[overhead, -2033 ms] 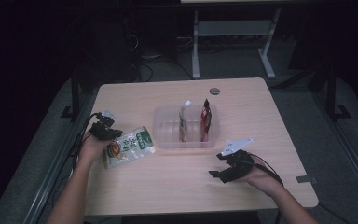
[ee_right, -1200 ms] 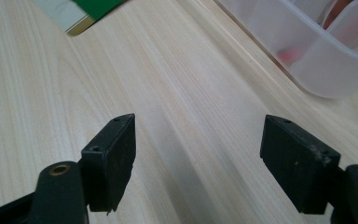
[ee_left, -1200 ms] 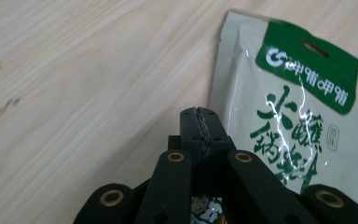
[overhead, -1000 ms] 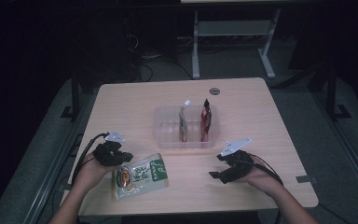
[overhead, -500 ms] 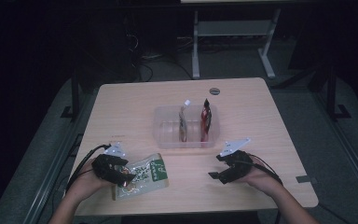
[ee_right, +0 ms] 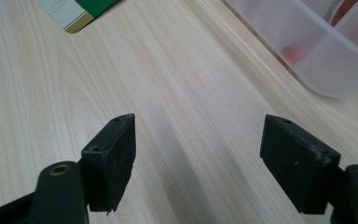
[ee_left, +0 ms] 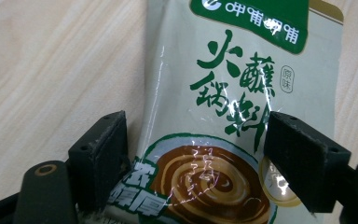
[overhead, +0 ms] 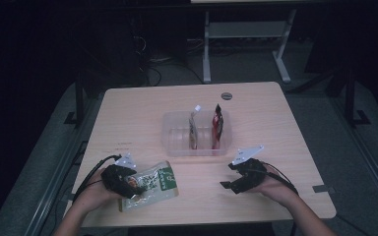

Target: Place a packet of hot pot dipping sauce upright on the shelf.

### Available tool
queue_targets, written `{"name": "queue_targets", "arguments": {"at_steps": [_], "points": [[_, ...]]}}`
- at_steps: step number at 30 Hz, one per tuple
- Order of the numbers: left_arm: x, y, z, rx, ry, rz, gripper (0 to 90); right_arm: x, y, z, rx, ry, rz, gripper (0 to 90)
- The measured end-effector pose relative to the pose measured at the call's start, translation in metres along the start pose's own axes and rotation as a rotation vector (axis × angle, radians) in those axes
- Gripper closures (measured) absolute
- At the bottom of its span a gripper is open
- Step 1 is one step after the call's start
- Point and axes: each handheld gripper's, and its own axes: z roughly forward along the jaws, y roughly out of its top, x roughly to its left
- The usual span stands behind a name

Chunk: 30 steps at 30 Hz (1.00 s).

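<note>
High view is showing a pale wooden table with a clear plastic tub sitting near its middle, a little toward the far edge. Two slim packets are standing on edge inside the tub: a pale one and a dark red one, side by side toward the tub's right half, while its left half is lying bare. A small round grey disc is resting near the far edge, well apart from everything else. Nothing is lying between the tub and the near edge.

A green and cream sauce pouch is lying flat near the table's near-left corner, its green band pointing toward the middle. The left gripper is sitting at the pouch's left end, held by the person's left hand. Left gripper view is showing the pouch lying between the two black jaws, which have just been opening and are now standing wide, with a gap showing beside each pad, so nothing is being pinched.

The right gripper is hovering low near the near-right part of the table, well apart from the pouch and just in front of the tub. Right gripper view is showing its jaws standing wide apart over bare wood, holding nothing, with the tub's wall at the upper right and a corner of the pouch at the top left.
</note>
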Motion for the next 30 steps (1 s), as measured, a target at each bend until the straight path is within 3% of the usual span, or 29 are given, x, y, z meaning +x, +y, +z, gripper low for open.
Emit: {"name": "queue_targets", "arguments": {"at_steps": [5,8,14,18,21,23,26,30], "points": [[-0.003,0.001,0.0,0.001,0.0,0.022,23.4,0.0,0.0,0.0,0.002,0.0,0.0,26.6],[-0.005,0.002,-0.001,-0.001,0.018,0.008,36.1,0.0,0.0,0.001,0.001,0.0,0.0,26.6],[-0.002,0.003,-0.003,-0.006,0.012,-0.006,59.4,0.001,0.001,0.001,0.001,-0.001,-0.002,26.6],[-0.001,0.004,-0.004,-0.012,-0.003,-0.027,72.5,0.001,0.001,0.001,0.004,0.021,0.019,26.9],[0.004,0.002,-0.01,-0.071,-0.048,-0.072,84.0,-0.002,0.003,-0.001,-0.009,0.037,0.064,25.1],[0.005,0.002,-0.011,-0.081,-0.058,-0.074,86.6,-0.003,0.004,-0.002,-0.025,0.078,0.078,25.0],[0.005,0.002,-0.013,-0.102,-0.08,-0.088,88.4,-0.002,0.006,-0.002,-0.034,0.091,0.085,25.0],[0.002,0.005,-0.017,-0.144,-0.091,-0.077,88.9,0.001,0.009,0.0,-0.022,0.114,0.083,25.9]]}}
